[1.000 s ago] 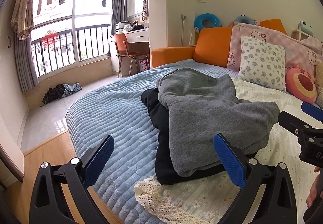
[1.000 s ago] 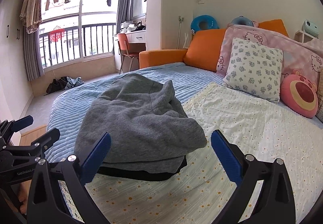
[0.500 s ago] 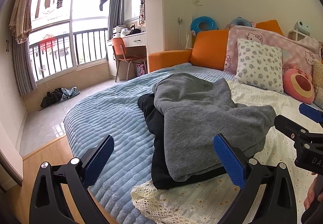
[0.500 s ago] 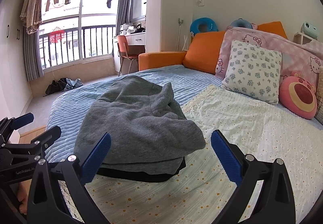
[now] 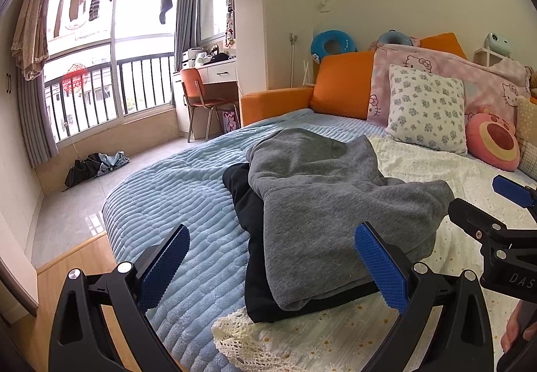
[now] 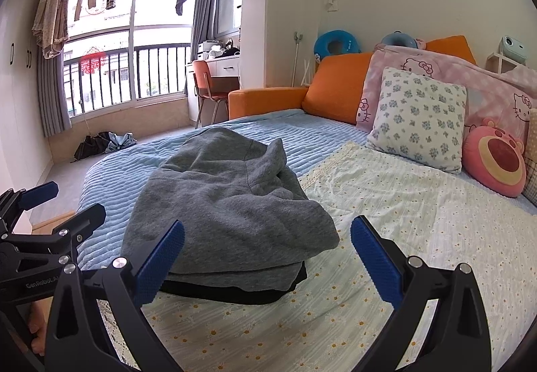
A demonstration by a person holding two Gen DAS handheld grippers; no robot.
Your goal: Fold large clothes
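A folded grey sweatshirt (image 5: 335, 204) lies on top of a folded black garment (image 5: 258, 291) on the bed; both also show in the right wrist view, the grey sweatshirt (image 6: 228, 204) above the black garment (image 6: 235, 293). My left gripper (image 5: 272, 264) is open and empty, held back from the pile's near edge. My right gripper (image 6: 268, 258) is open and empty, also short of the pile. Each gripper shows in the other's view, the right gripper (image 5: 486, 207) at the right edge and the left gripper (image 6: 57, 204) at the left edge.
The bed has a blue ribbed blanket (image 5: 174, 197) and a cream daisy-print sheet (image 6: 402, 221). Pillows and a round pink plush (image 6: 496, 157) line the orange headboard. A chair (image 5: 201, 96), desk and balcony window stand beyond. Dark clothes (image 5: 94, 167) lie on the floor.
Both grippers have drawn back and risen slightly from the pile, so the view takes in more of the room. The clothes have not moved.
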